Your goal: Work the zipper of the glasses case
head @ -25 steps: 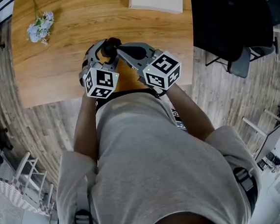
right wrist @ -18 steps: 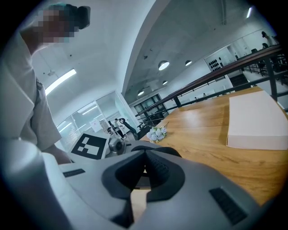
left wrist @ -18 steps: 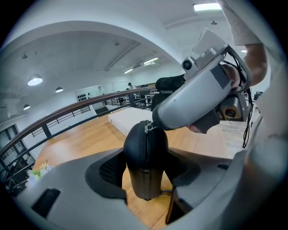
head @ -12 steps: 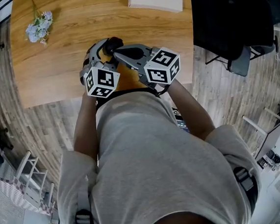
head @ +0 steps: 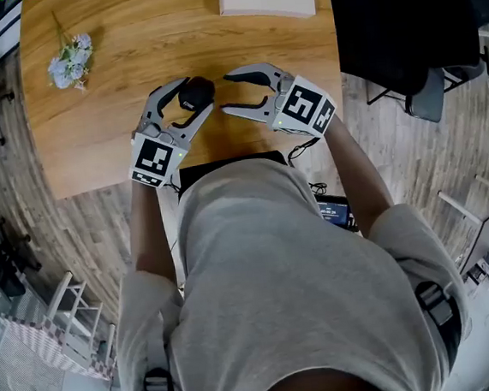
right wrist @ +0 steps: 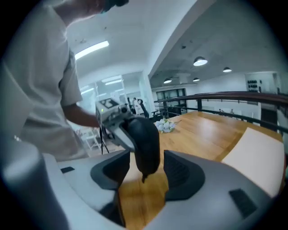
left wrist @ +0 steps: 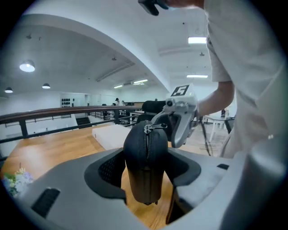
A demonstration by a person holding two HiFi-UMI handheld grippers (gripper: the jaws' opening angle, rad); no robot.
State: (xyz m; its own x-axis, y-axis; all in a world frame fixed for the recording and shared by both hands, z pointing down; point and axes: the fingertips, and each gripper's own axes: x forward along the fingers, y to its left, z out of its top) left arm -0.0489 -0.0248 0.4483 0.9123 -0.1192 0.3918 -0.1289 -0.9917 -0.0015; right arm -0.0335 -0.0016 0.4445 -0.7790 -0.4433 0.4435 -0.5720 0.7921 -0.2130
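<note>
1. wooden table [head: 91, 119] is lying under both grippers.
2. left gripper [head: 186, 99] is clamping the glasses case [head: 197, 92] above the table's near middle.
3. right gripper [head: 228, 92] is just opening wide, gripping nothing, just right of the case.

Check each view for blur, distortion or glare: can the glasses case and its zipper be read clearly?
Head view: heavy fisheye bows the table edges; the glasses case is a dark, featureless shape. Left gripper view: sharp; zipper and pull legible, dark rounded corners. Right gripper view: blurred throughout; no zipper detail readable.
</note>
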